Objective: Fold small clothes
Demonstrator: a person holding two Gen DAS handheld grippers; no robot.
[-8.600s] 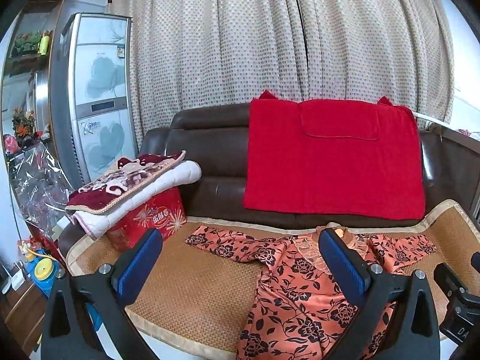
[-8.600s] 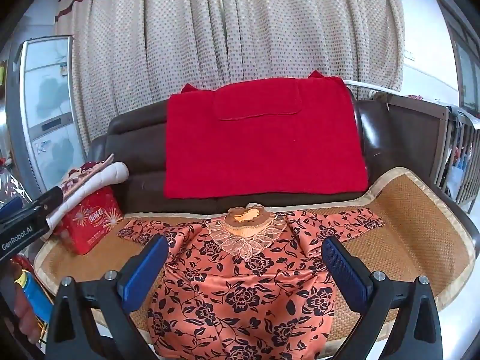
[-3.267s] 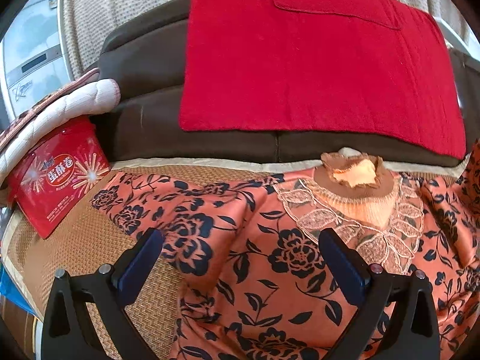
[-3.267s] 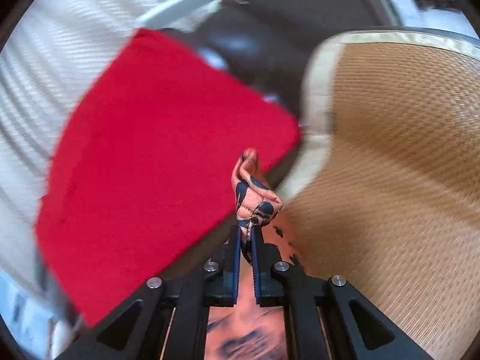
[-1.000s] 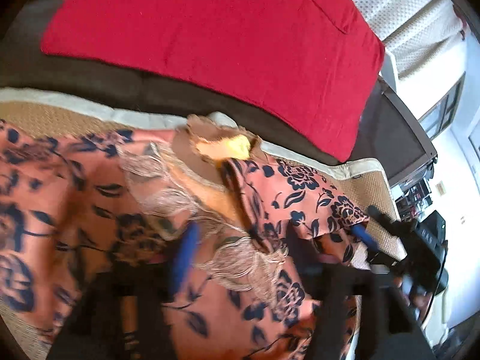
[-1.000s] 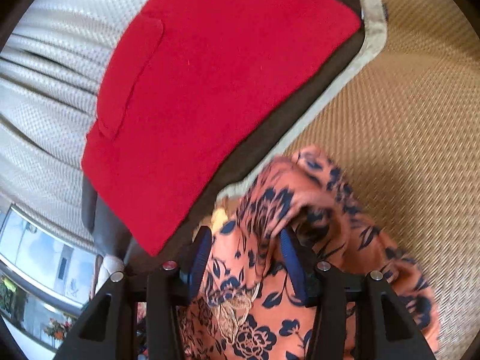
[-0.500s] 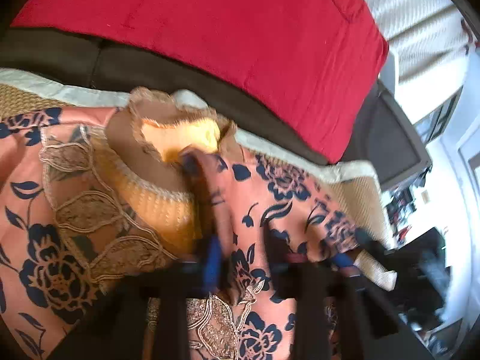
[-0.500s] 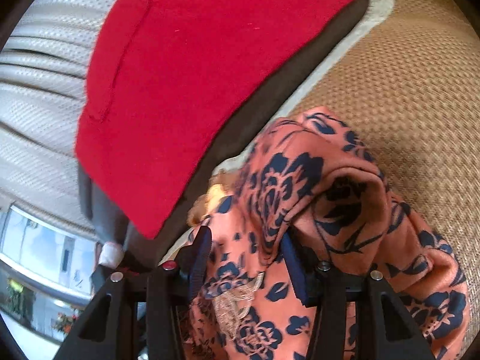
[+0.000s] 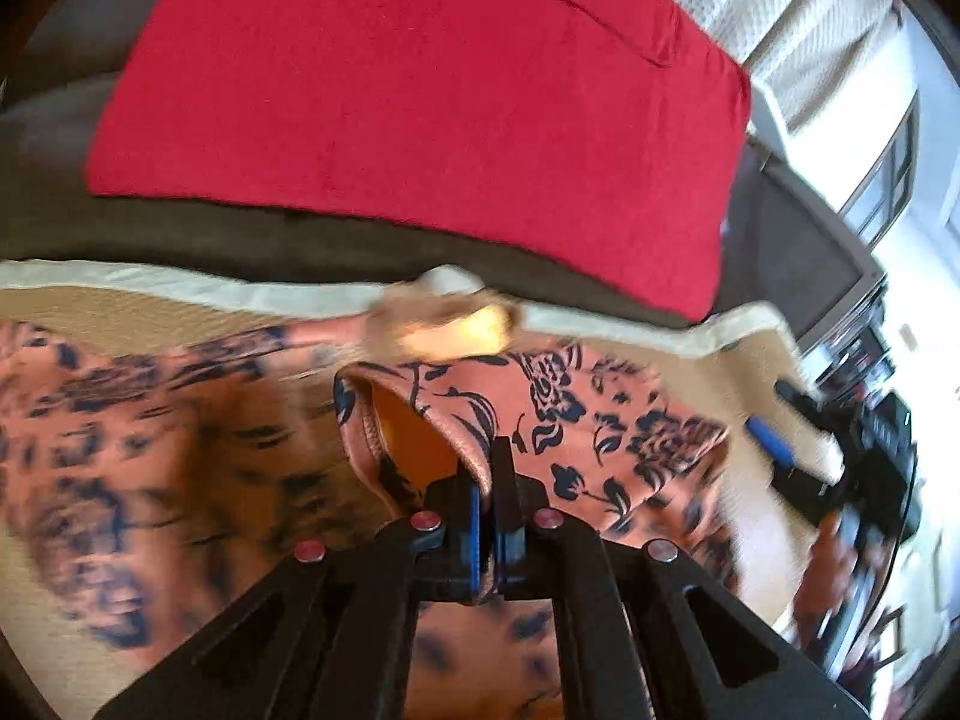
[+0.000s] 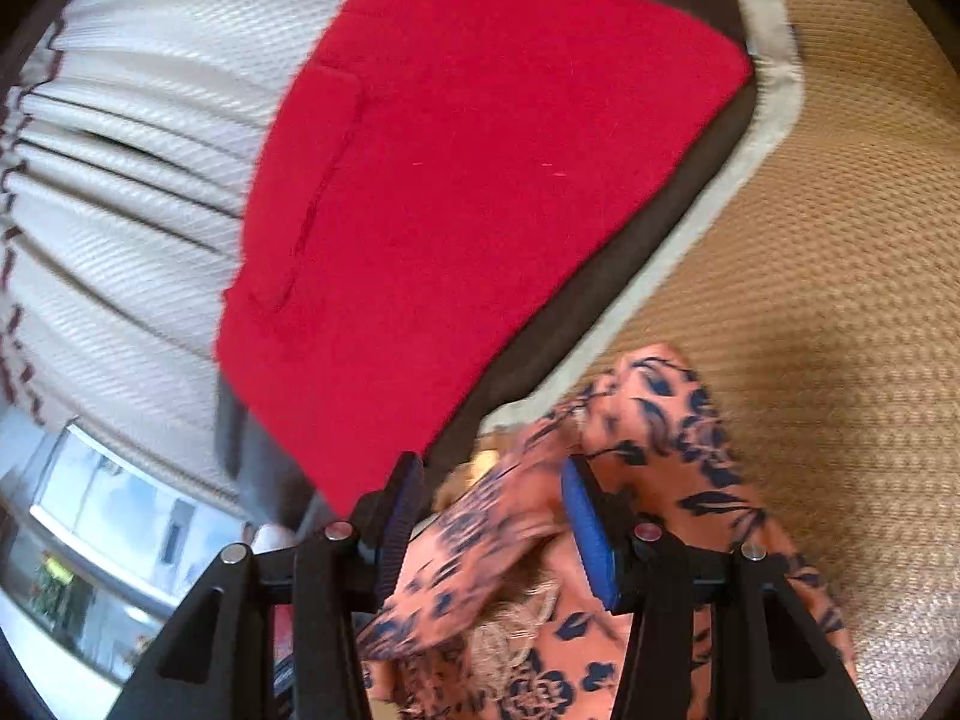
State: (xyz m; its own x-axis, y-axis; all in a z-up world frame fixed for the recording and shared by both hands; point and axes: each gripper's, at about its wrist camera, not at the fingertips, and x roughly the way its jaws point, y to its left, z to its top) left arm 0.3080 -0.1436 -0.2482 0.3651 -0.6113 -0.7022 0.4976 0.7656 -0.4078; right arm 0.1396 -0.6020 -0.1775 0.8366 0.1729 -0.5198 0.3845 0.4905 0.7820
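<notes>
Biggest thing in view is the brown sofa [image 9: 336, 240], so I'll place everything off that. A red towel [image 9: 420, 96] hangs over the sofa's backrest, pale dotted curtains [image 10: 150, 138] sit behind it, and a woven mat [image 10: 840, 252] with a pale border covers the sofa's seat.

The orange floral top [image 9: 570, 420] lies on that mat, collar end toward the backrest. One sleeve is already brought in across the chest, so I'd say the fold is at an early stage: one sleeve in, the other side and the bottom-up fold not done as far as I can see. The far side of the top is motion-blurred, so hard to say how flat it lies.

The left tool [image 9: 486, 516] is clamped tight on a bunched edge of the sleeve fabric, just in front of the collar. The right tool [image 10: 492, 516] has its blue pads spread apart, with fabric lying between them but nothing pinched, near the sofa's seat edge on the right side.

No brand, label or writing is readable in either view.
</notes>
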